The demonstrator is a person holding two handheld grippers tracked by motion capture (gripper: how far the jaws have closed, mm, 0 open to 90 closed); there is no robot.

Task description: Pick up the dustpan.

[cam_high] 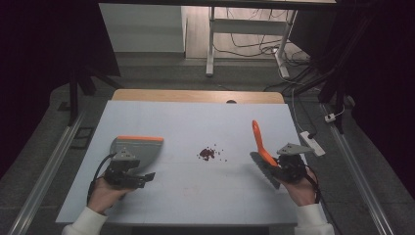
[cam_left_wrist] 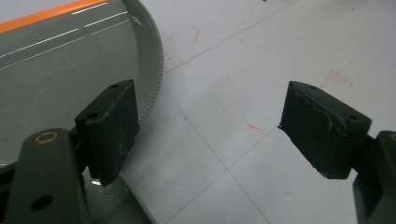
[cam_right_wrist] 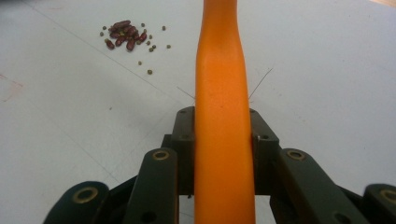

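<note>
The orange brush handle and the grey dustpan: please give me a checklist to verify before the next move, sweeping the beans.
1. Right gripper shut on the orange brush handle: ok.
2. Left gripper gripping the grey dustpan: not ok; its jaws stand open, one beside the pan's toothed rim, nothing between them.
3. Beans gathered in one place: mostly ok; a small pile of red beans with little green ones scattered around it.
4. Dustpan lying flat on the table, left of the beans: ok.
5. Path between brush and beans free: ok, bare table.
6. Brush bristles touching the table: cannot tell.
</note>
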